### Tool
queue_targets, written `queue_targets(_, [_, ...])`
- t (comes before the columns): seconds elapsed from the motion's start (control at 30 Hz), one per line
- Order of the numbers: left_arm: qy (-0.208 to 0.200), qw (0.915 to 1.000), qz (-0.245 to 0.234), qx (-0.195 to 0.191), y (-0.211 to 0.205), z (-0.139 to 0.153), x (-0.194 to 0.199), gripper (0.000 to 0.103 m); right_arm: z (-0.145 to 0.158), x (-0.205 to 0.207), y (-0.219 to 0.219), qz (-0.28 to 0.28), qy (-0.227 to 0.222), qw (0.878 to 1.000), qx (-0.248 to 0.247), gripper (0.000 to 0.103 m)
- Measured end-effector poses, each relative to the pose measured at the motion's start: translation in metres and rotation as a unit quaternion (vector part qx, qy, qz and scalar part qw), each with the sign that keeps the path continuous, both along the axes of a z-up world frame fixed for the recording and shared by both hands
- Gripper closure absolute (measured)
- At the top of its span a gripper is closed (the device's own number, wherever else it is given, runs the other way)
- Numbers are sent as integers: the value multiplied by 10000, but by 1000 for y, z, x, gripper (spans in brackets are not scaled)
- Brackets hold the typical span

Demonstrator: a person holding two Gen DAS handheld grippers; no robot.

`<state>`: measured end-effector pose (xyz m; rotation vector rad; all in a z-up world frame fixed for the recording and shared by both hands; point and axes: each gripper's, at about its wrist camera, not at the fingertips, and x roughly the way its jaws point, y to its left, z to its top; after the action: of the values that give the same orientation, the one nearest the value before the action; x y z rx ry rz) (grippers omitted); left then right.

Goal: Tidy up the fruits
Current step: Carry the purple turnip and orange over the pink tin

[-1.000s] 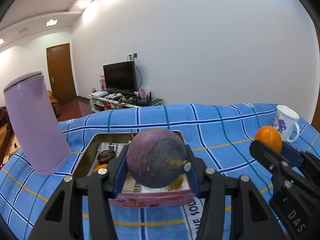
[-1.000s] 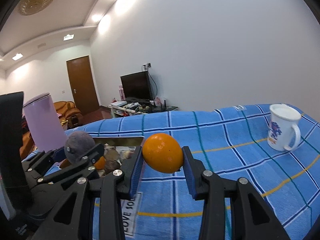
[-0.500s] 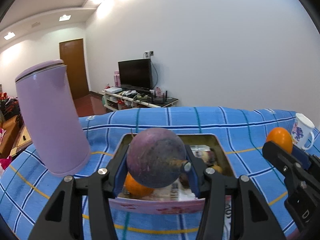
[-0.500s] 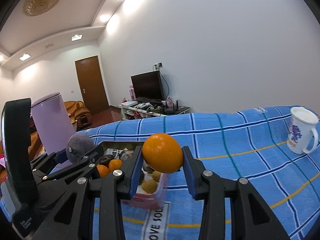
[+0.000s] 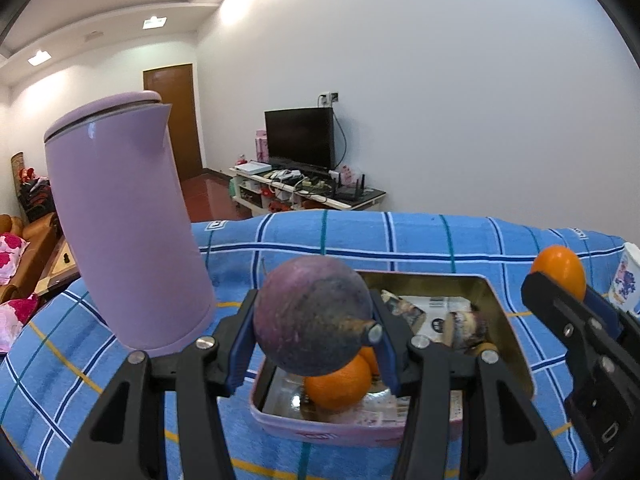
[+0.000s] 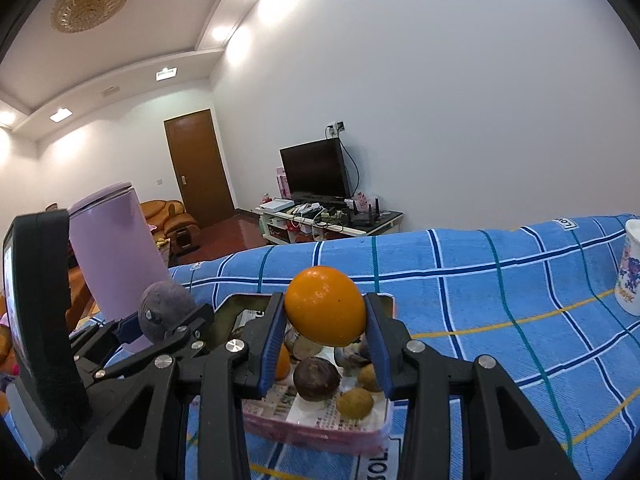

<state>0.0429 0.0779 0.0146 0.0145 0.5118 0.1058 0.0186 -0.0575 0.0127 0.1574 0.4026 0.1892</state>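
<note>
**tinbox_fan:** Going left to right: a lilac kettle [image 5: 124, 224] stands just beside the left gripper [image 5: 314, 322], on its outer side. That gripper's jaws are drawn in only as far as the purple fruit [image 5: 312, 316] allows, pads pressed on both its flanks. Below and just past those jaws sits the pink tin [image 5: 328, 432], with an orange in the tin [image 5: 340, 380] right under the purple fruit. Further right, the right gripper [image 6: 325, 320] is clamped the same way on an orange [image 6: 325, 306], and beneath its jaws lie a dark round fruit [image 6: 316, 378] and small yellowish fruits [image 6: 354, 402].

**umi_lurker:** So both fruits are up in the air over the tin, nothing let go yet. What's the risk?

**tinbox_fan:** A few, I'd guess. The tin looks fairly full, so a round fruit let go from that height could land on another one, bounce and roll out over the low rim onto the blue checked cloth [image 6: 480, 280]. The two grippers are also near each other, so they could knock together. And the kettle is close enough that a sideways swing of the left one might nudge it.

**umi_lurker:** Mug [image 6: 632, 268] is well off to the right, so no worry there.
</note>
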Motion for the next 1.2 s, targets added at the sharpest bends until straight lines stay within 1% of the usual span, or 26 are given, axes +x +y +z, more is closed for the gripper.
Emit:
queue_targets(0.27, [97,9999,106,60,6,-6,10,50,0,19,4,-172,-60,9998,-76,62])
queue_targets(0.43, [139,9998,108,96,7,-9,15,50,-5,31,7,-284,-13,9994,-197,62])
queue_targets(0.63, [232,9996,99,154,8,-15,22,50,-12,44,7,-348,132,9990,-232,62])
queue_targets(0.9, [400,9990,-108,188,1,-22,31,50,-19,52,9,-345,341,9983,-332,62])
queue_targets(1.2, [627,9976,-93,267,-1,-30,40,50,-32,67,17,-233,725,9961,-452,62])
